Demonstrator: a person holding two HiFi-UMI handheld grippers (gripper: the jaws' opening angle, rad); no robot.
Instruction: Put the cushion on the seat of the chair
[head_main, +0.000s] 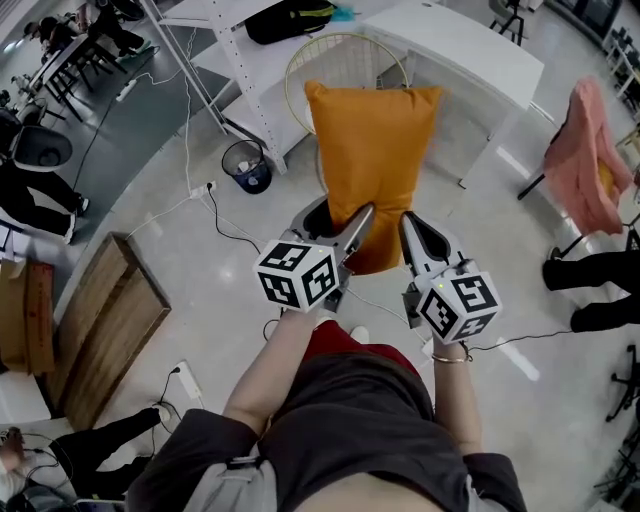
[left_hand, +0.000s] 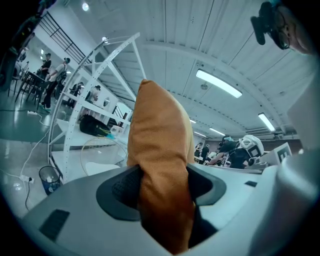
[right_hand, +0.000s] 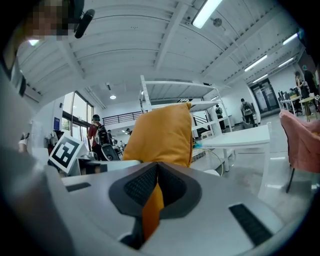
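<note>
We hold the orange cushion upright at centre frame, in the air in front of the wire-backed chair at upper centre, so it is not on the seat yet. Our left gripper clamps its jaws wide around the plump lower edge; our right gripper pinches a thin fold of fabric, jaws almost together. Two grips probably stop it sagging or swinging. A small bin stands left of the chair; its contents are unclear
</note>
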